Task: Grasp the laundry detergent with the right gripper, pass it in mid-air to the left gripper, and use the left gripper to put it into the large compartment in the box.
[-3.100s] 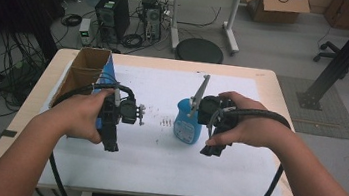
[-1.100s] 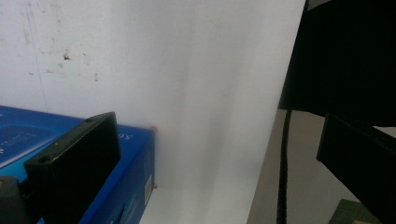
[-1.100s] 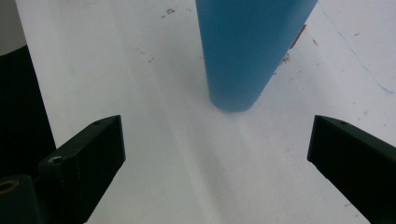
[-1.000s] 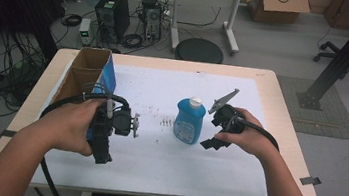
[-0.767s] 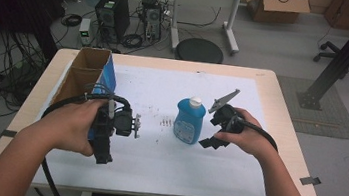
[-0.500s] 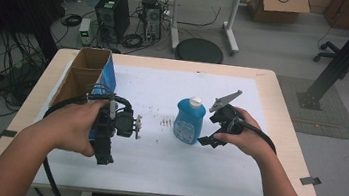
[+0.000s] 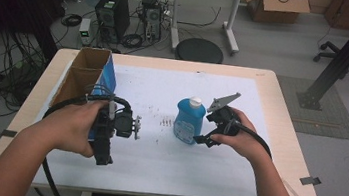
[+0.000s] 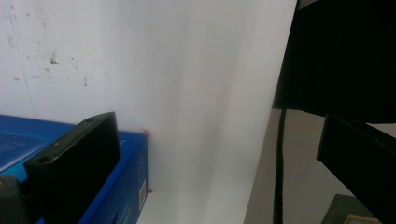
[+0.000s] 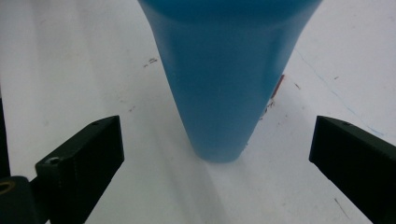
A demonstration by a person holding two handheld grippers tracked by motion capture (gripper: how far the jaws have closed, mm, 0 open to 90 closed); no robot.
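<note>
White paper is covering the tabletop (image 7: 276,156), where a blue bottle (image 7: 189,122) is standing upright at centre. At its 3 o'clock, the right tool (image 7: 204,132) is gaping wide, jaws apart from it. At 9 o'clock, the left tool (image 7: 103,154) is hovering released beside a blue box (image 7: 106,77).
</note>
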